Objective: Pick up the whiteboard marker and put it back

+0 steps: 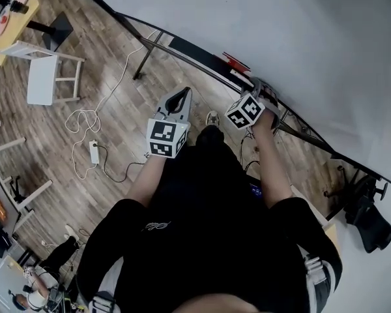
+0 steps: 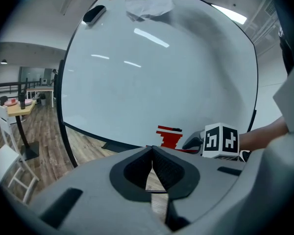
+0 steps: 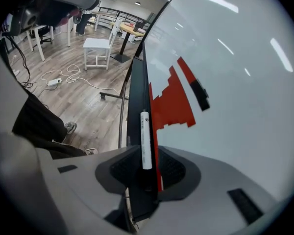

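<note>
The whiteboard marker (image 3: 145, 140), white with a black cap end, lies lengthwise on the black tray (image 3: 136, 97) along the whiteboard's lower edge. My right gripper (image 3: 148, 152) is open around it, a pad on each side with a gap to the marker. In the head view the right gripper (image 1: 264, 91) is down at the tray and hides the marker. My left gripper (image 2: 152, 150) is shut and holds nothing; it hangs in the air (image 1: 177, 102) to the left, away from the board.
A red stepped shape (image 3: 174, 99) and a black eraser (image 3: 201, 94) sit on the whiteboard (image 1: 280, 31) just above the tray. A white chair (image 1: 42, 77), a loose cable with a power strip (image 1: 94, 152) and the board's stand leg (image 1: 143, 60) are on the wooden floor.
</note>
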Available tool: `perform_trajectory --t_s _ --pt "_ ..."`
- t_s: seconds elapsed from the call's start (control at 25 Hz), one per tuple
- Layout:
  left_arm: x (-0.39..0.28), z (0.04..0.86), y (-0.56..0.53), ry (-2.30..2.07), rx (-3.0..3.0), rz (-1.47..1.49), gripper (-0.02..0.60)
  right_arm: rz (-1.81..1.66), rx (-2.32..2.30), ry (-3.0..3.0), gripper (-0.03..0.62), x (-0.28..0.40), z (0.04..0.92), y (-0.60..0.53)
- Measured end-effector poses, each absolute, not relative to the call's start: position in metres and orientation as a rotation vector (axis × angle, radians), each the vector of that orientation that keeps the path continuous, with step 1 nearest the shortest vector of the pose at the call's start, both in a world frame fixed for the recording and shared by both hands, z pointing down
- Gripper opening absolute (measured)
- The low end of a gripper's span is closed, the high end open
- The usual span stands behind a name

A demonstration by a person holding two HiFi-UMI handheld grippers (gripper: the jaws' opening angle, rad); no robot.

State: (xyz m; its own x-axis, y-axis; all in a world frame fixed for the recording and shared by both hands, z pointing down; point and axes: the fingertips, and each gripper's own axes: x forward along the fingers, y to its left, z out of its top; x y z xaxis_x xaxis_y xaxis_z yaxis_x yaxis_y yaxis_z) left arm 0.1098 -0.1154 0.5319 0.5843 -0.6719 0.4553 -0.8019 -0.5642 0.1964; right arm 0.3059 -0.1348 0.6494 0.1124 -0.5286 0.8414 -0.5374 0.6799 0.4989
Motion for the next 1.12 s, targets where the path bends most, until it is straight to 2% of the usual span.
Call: perform_trajectory --t_s 0.2,0.48,1.12 --pt "0.096 0.53 -0.12 -1.226 2.416 0.448 0.006 0.009 0.869 -1.484 0.097 0.305 0.659 -0.136" --pt "0.091 0.535 -0.122 -1.236 2.393 0.445 0.006 0.022 0.861 -1.467 0.055 0.305 0.667 -0.139" --pt "0.084 0.542 -0.112 -1.232 2.38 0.424 0.007 -0.048 0.864 -1.457 0.055 0.3 0.664 -0.138"
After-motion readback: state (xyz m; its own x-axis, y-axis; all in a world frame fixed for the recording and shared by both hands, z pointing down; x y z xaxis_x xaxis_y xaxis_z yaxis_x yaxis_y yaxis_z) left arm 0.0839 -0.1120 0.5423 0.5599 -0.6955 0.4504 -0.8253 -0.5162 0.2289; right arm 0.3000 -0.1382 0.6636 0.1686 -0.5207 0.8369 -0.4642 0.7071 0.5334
